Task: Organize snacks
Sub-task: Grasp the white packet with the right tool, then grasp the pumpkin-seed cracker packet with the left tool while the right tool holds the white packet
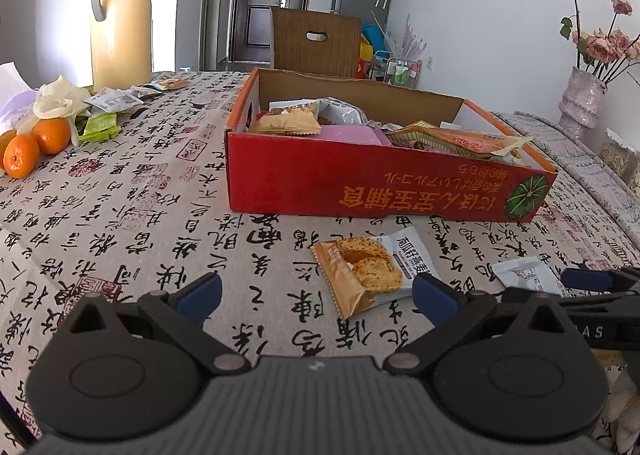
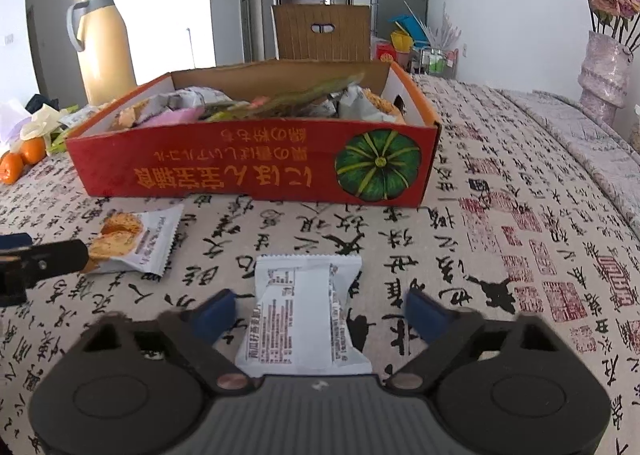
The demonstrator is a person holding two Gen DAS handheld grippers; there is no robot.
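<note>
Left gripper [image 1: 316, 295]: jaws spread wide, nothing between the pads. The cookie pack [image 1: 362, 275] lies flat on the cloth [image 1: 120, 215] just ahead of the jaws, toward the right pad, whose tip covers its near corner. Contact there cannot be told.

Right gripper [image 2: 316, 309]: jaws spread, no pad pressing. The white pack [image 2: 306, 315] lies flat between them, print side up, clear of both pads. Its near end is cut off by the gripper body.

The box [image 1: 384, 191] stands beyond both sets of jaws, red wall toward them, lettering upside down. Its contents are heaped, overlapping and partly hidden by the wall; in the right view they are also blurred. No sure count.

Counts: two loose packs on the cloth near the jaws; one box; one flask [image 1: 120, 15]; one vase [image 1: 582, 99].

Left view only: three oranges [image 1: 36, 147] clearly visible far off to the left of the jaws, green packets [image 1: 100, 127] and more wrappers beside them, and one more snack by the flask base. The white pack shows only as a sliver at the right edge, behind the other gripper's finger.

Right view only: the white pack's full printed back, and the pumpkin picture [image 2: 378, 165] whole. The oranges are cut by the left edge. The left gripper's finger pokes in from the left over the cookie pack's end.
</note>
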